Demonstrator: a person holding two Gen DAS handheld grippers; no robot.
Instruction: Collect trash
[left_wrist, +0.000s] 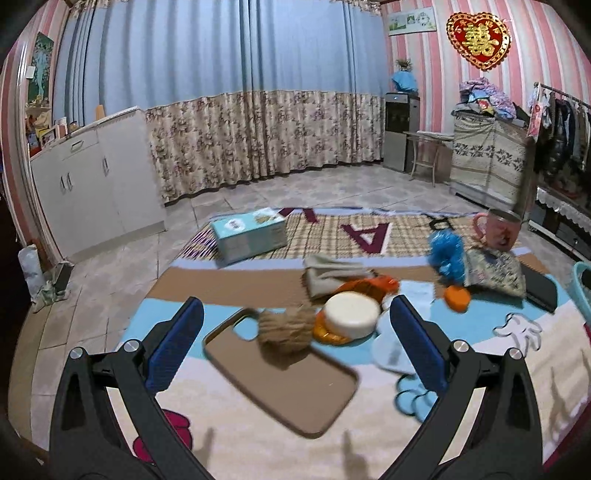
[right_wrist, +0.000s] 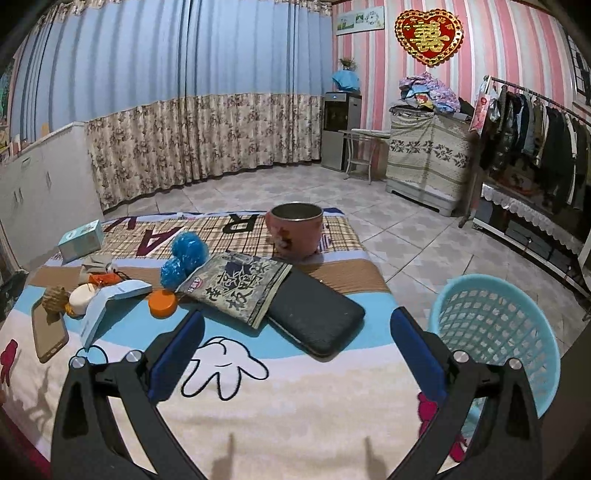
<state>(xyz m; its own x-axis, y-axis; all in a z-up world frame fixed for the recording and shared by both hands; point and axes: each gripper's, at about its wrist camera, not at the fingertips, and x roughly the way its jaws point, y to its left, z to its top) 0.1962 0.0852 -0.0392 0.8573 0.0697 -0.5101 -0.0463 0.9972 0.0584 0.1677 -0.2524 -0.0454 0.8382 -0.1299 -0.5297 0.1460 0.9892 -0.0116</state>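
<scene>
A light blue plastic basket (right_wrist: 495, 332) with a lattice wall stands at the right edge of a cartoon-print blanket (right_wrist: 295, 398), just beside the right gripper (right_wrist: 297, 347), whose blue-padded jaws are spread wide and hold nothing. Ahead of that gripper lie a dark flat case (right_wrist: 317, 317) and, overlapping it, a printed packet (right_wrist: 236, 284) with large characters. Behind them are crumpled blue plastic (right_wrist: 186, 254), an orange cap (right_wrist: 162, 302) and a pink cup (right_wrist: 295, 230). In the left wrist view, the left gripper (left_wrist: 297, 332) also stands wide open and empty, above a brown phone case (left_wrist: 288, 384). A ball of brown twine (left_wrist: 284, 328) rests on the case's far end, touching a white round tin (left_wrist: 351, 314). Farther back sits a pale blue box (left_wrist: 251, 234).
</scene>
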